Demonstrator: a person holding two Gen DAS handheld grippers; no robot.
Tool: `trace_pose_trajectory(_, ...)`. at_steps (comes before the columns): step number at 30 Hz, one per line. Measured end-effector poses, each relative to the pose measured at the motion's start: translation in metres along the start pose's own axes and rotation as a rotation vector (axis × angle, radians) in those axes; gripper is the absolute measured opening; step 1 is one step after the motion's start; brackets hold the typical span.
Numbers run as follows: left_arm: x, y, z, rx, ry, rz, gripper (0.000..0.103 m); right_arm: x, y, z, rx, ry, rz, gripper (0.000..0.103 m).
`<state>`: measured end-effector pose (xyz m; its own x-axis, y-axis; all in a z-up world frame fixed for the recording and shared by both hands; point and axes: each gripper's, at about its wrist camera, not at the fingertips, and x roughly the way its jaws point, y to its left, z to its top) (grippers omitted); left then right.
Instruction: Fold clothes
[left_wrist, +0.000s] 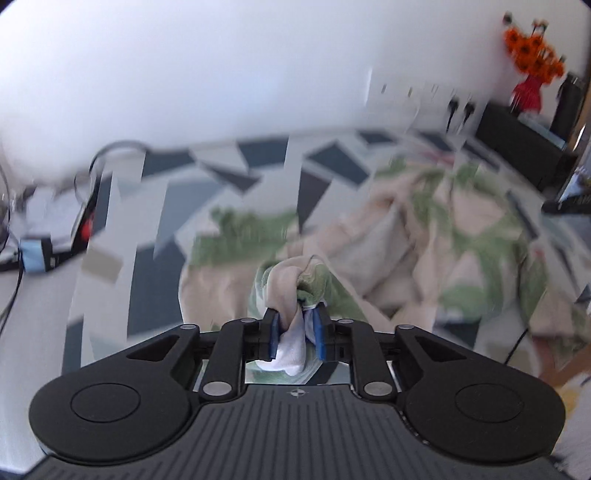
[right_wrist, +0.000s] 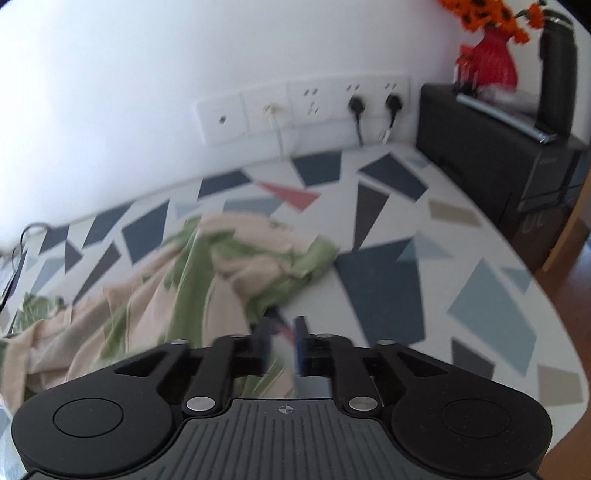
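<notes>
My left gripper (left_wrist: 296, 325) pinches a bunched fold of the garment (left_wrist: 424, 236); my right gripper (right_wrist: 282, 332) hangs open beside its edge, mid-table (right_wrist: 480, 258).

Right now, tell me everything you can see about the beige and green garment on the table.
The garment is soft, thin-looking cloth, pale beige with green leaf-like patches and a whiter inner side. It lies crumpled and unfolded on the patterned tablecloth. One bunched edge is pinched between the blue pads of the left tongs. The right tongs stand open at its near edge, holding nothing.
</notes>
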<state>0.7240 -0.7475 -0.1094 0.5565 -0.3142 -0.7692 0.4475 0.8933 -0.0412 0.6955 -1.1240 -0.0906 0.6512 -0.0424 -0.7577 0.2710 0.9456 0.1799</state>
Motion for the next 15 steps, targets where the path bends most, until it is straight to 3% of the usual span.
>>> trace_pose_trajectory(1,0.005,-0.001,-0.006,-0.007,0.013,0.026,0.041,0.005,0.006,-0.002,-0.007,0.008,0.014,0.045)
trace_pose_trajectory(2,0.008,-0.001,-0.011,-0.03,0.019,0.051,0.061,0.011,0.012,-0.004,-0.013,0.012,0.03,0.047)
trace_pose_trajectory(3,0.008,0.001,-0.013,-0.065,0.014,0.066,0.071,0.017,0.018,-0.005,-0.02,0.016,0.047,0.052)
trace_pose_trajectory(5,0.003,0.008,-0.013,-0.136,-0.015,0.068,0.071,0.028,0.029,-0.004,-0.029,0.033,0.057,0.054)
trace_pose_trajectory(6,0.0,0.011,-0.011,-0.162,-0.027,0.066,0.072,0.034,0.035,-0.003,-0.038,0.044,0.059,0.051)
trace_pose_trajectory(9,-0.01,0.022,-0.003,-0.202,-0.071,0.085,0.073,0.045,0.046,0.0,-0.066,0.082,0.052,0.014)
trace_pose_trajectory(10,-0.014,0.025,-0.001,-0.209,-0.086,0.099,0.075,0.044,0.046,0.002,-0.071,0.087,0.042,0.008)
trace_pose_trajectory(12,-0.022,0.032,0.003,-0.229,-0.118,0.123,0.078,0.035,0.041,0.006,-0.07,0.049,0.028,0.0)
trace_pose_trajectory(15,-0.034,0.042,0.006,-0.256,-0.169,0.132,0.09,0.013,0.024,0.015,-0.035,-0.041,-0.036,0.0)
